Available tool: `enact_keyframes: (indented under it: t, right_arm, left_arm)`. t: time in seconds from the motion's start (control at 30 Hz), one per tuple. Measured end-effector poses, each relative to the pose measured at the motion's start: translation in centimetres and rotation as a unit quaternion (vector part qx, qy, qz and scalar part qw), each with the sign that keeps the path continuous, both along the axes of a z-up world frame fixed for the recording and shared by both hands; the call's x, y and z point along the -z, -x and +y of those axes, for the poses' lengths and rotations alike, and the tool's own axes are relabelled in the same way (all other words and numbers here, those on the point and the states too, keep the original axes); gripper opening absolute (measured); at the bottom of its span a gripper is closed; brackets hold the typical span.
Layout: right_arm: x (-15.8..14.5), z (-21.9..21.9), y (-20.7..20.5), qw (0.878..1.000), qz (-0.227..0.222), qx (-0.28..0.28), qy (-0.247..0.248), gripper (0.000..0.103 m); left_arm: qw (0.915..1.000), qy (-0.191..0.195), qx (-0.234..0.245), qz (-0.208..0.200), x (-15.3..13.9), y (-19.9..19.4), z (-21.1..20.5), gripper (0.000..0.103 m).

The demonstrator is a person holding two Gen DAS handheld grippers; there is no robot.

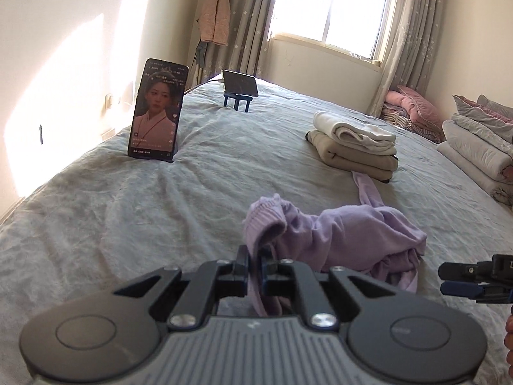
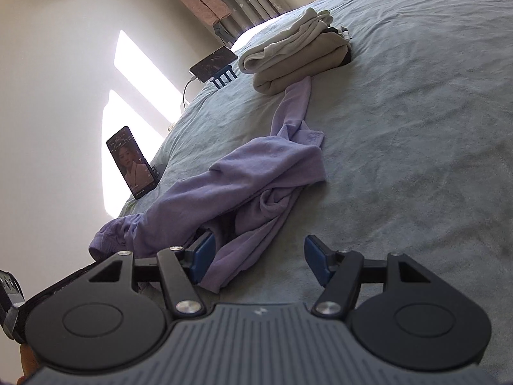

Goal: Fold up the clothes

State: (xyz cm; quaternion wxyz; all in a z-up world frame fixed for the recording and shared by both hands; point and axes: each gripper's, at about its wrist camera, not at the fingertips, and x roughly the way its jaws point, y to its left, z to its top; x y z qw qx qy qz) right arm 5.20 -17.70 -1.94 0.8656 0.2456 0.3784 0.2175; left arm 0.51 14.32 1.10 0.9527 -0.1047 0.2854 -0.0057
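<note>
Crumpled lilac knit garment (image 2: 256, 173) is sprawling toward the folded beige stack (image 2: 298, 64); my left gripper (image 1: 255, 256) is pinching its near edge, my right gripper (image 2: 258, 256) is hovering spread over its hem.

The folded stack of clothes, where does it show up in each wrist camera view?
Left wrist: the folded stack lies right of centre on the bed, beyond the purple garment.
Right wrist: the stack lies upper centre, touching the purple garment's far end.
Shared landmark: the upright phone, left of the stack in both.
</note>
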Motion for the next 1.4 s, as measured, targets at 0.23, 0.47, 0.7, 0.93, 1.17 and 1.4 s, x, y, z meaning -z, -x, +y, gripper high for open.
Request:
enact_keyframes:
  t: [0.23,0.47,0.7,0.93,1.17,1.4]
  right_arm:
    - [1.1,2.8,-0.7,0.999,-0.007,-0.015,0.032,0.063]
    - [1.6,4.8,-0.4,0.996,-0.023,-0.04,0.073,0.02]
    - [1.0,4.4,0.0,0.995,-0.035,-0.024,0.092,0.013]
    - [0.0,1.6,0.8,0.991,-0.053,0.027,0.123,0.012]
    - [-0.8,-2.8,1.0,0.98,-0.059,0.104,0.158,0.012]
    - [-1.6,-7.4,1.5,0.96,-0.061,0.193,0.196,0.012]
  left_arm:
    - [0.9999,0.006,0.012,-0.01,-0.3,0.7,-0.1,0.045]
    - [0.9947,-0.023,0.1,-0.01,0.3,0.6,-2.9,0.048]
    - [0.9809,-0.097,0.165,0.035,2.9,-0.6,-6.3,0.056]
    - [0.9889,-0.111,0.097,0.016,2.4,-0.5,-4.9,0.008]
    - [0.9972,-0.071,0.003,-0.026,0.4,0.3,-1.3,0.005]
    - [0.9961,-0.05,-0.065,-0.034,-0.7,1.0,1.8,0.005]
